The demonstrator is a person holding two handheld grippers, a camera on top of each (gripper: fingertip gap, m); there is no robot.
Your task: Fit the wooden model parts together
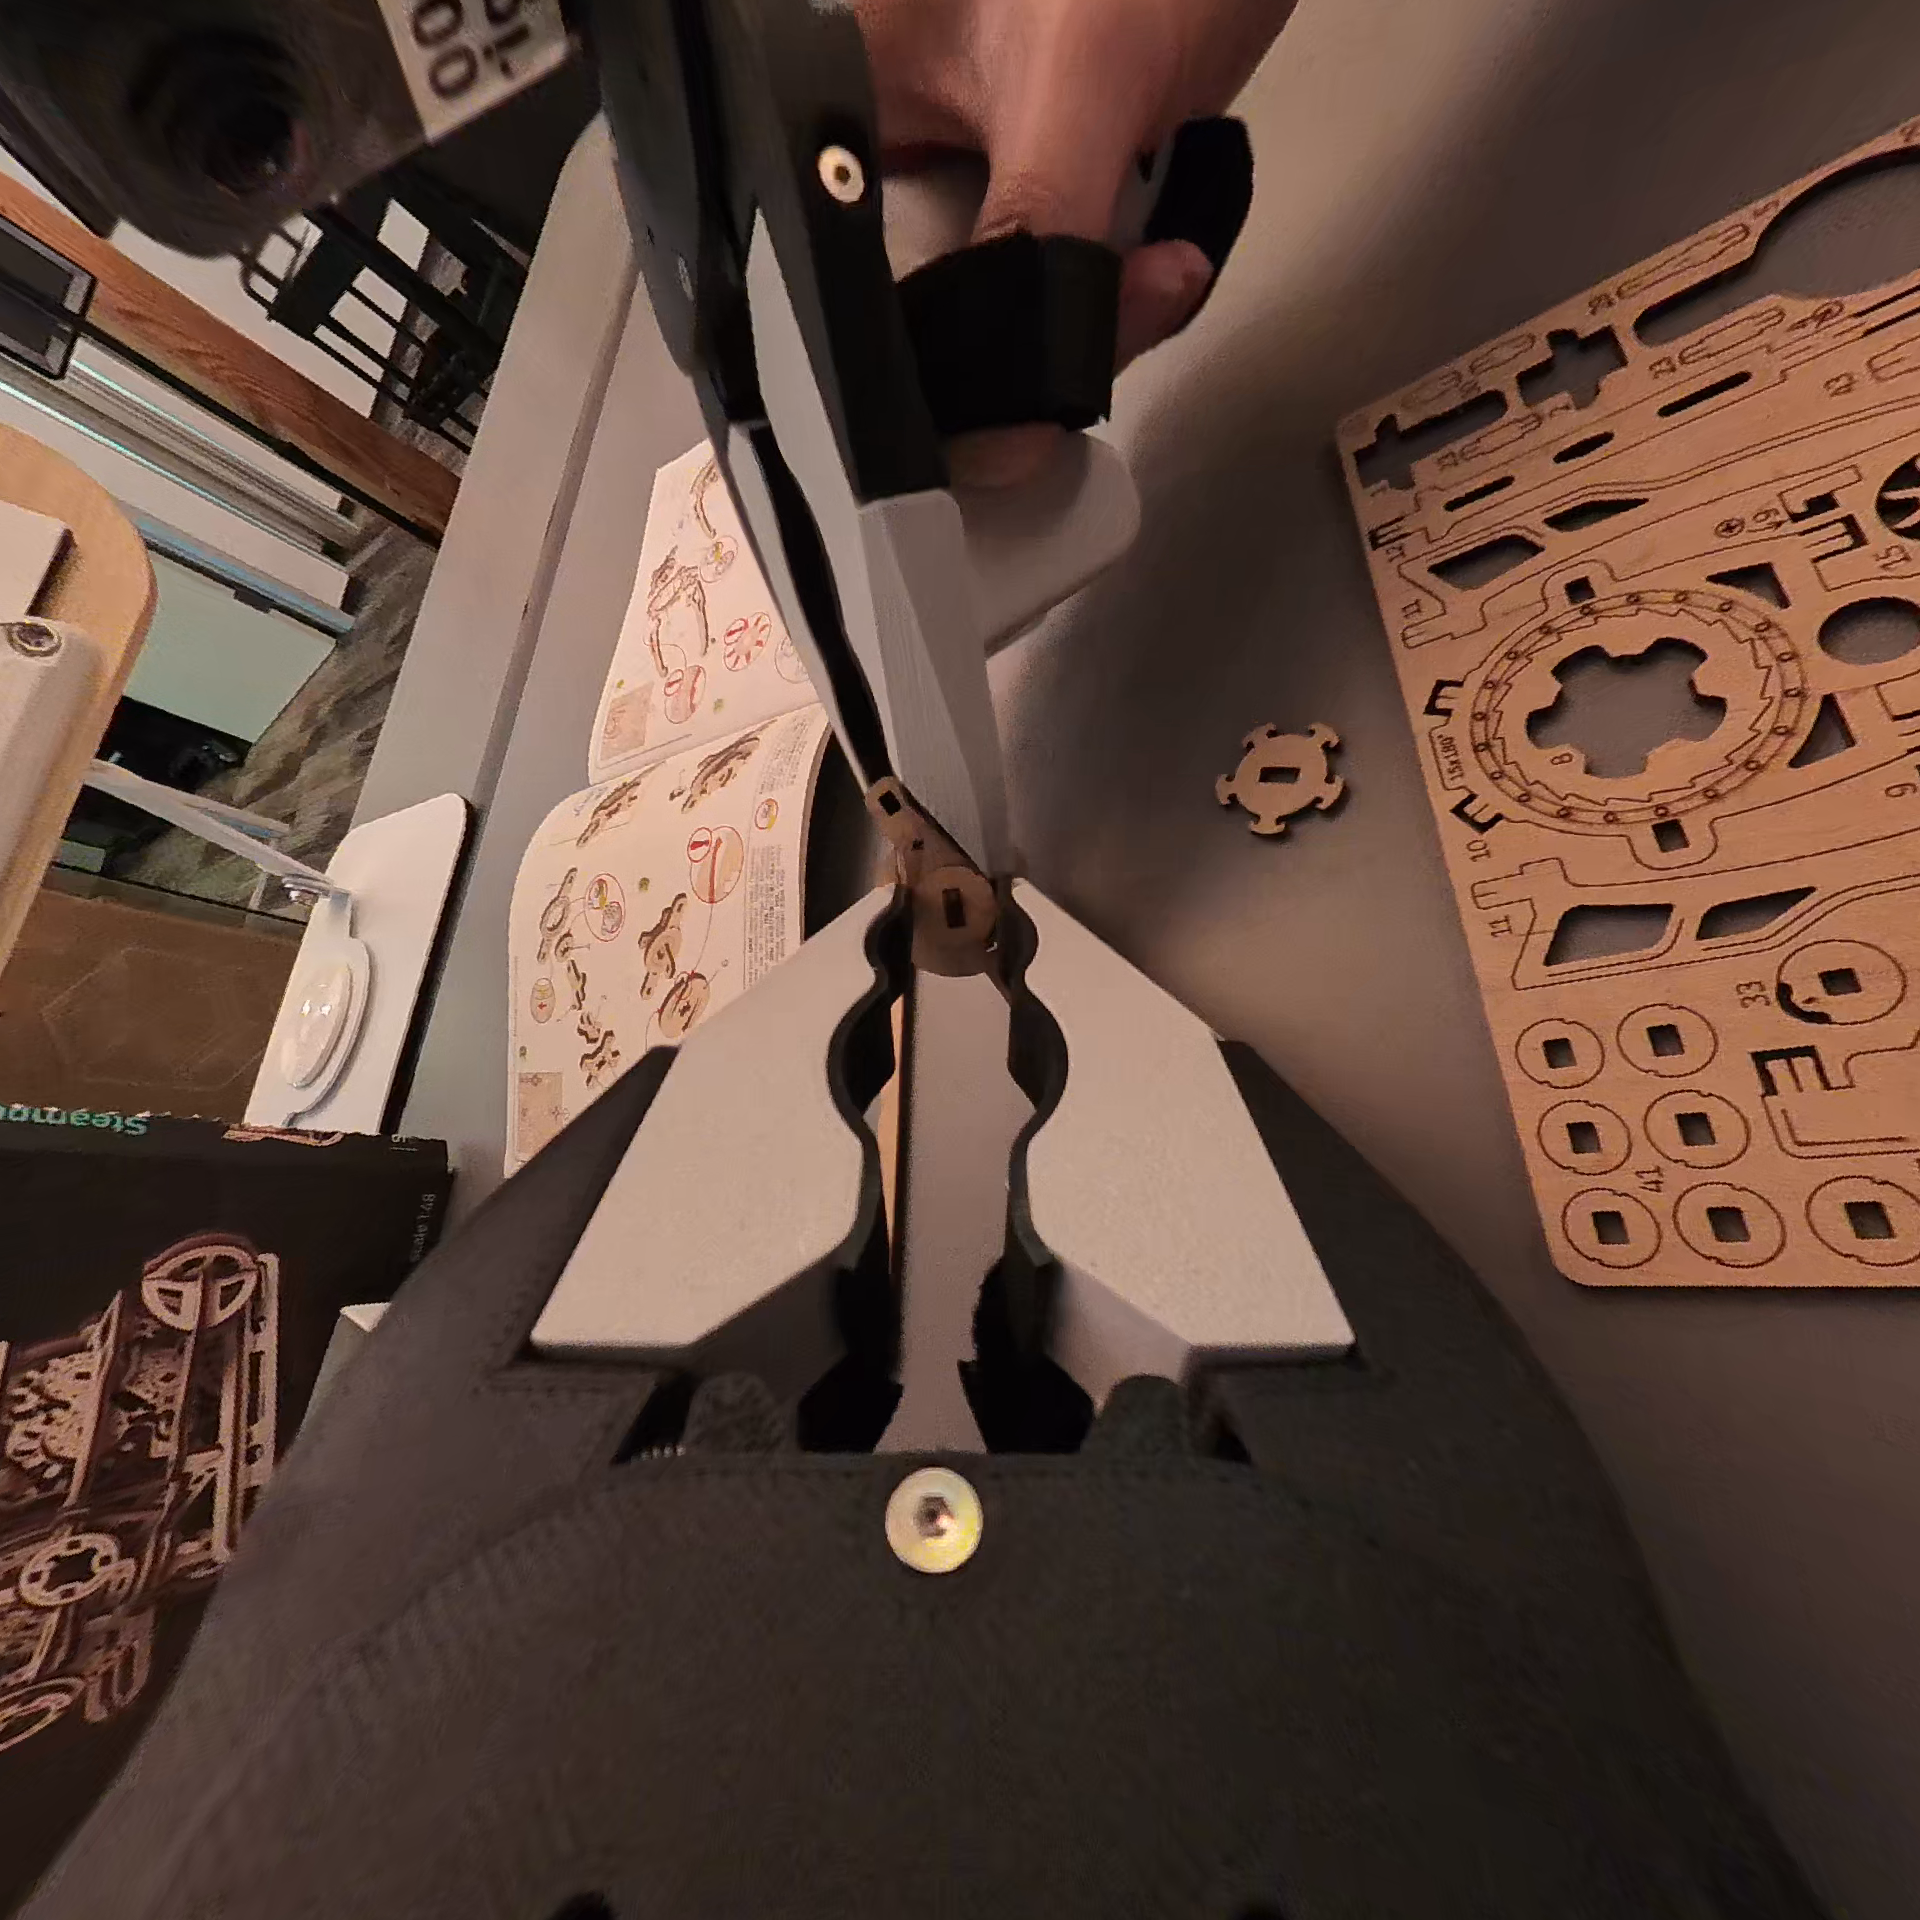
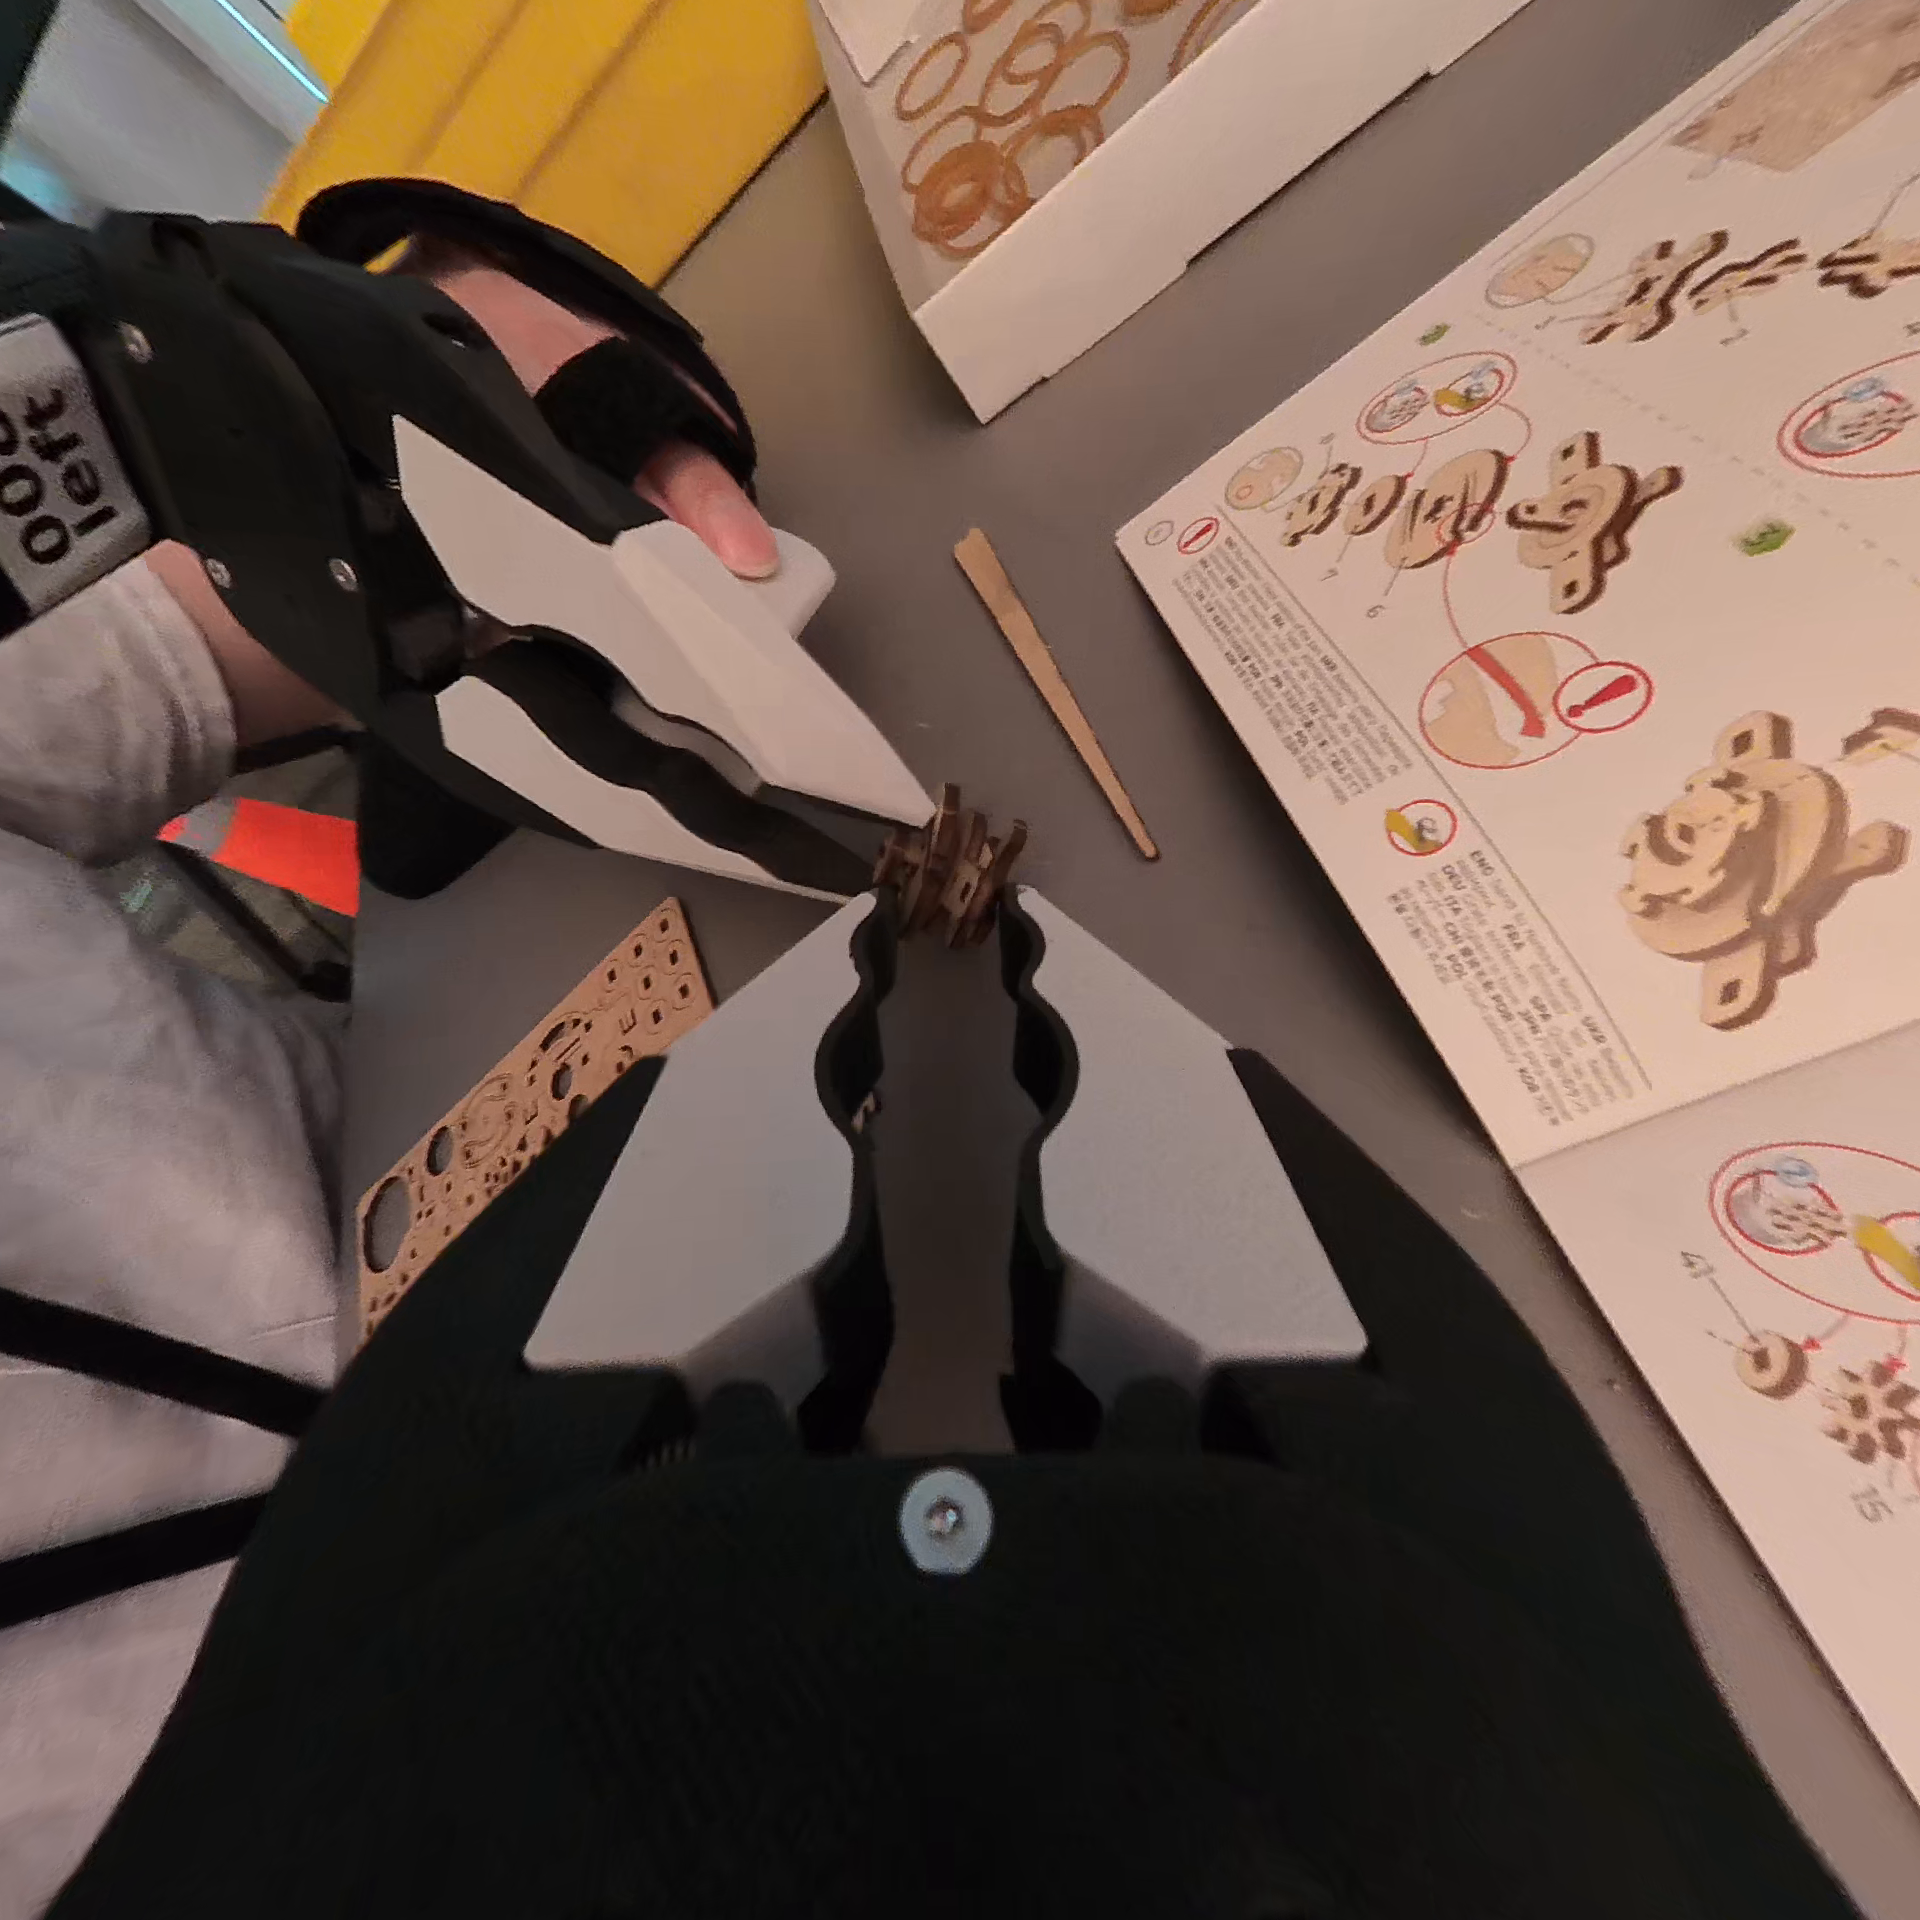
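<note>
**Inspector:** Fingertips of the left gripper [image 1: 951, 914] are pinched on a round wooden disc [image 1: 951, 920] with a slotted centre. The right gripper [image 2: 940, 904] comes in from the far side, its tips closed on the stacked wooden assembly [image 2: 951, 868]. Both pieces meet right at the tips, above the grey table [image 1: 1195, 623].

**Assistant:** Are they mated yet?

**Inspector:** Cannot tell. The joint is hidden between the jaws. In my judgement this is the press-fit step: the disc's slot has to line up with the assembly's axle before any push.

**Assistant:** What does doing it well need?

**Inspector:** Square alignment first, then a straight, light squeeze along the axis. Thin plywood tabs will likely snap if twisted. Grip at the very tips leaves little purchase, so slipping is the risk.

**Assistant:** Spare parts nearby?

**Inspector:** A notched wooden gear piece [image 1: 1280, 779] lies on the table right of the left tips, with the parts sheet [image 1: 1662, 831] beyond it. A thin wooden stick [image 2: 1049, 691] lies just past the right tips, before the instruction booklet [image 2: 1558, 727].
</note>
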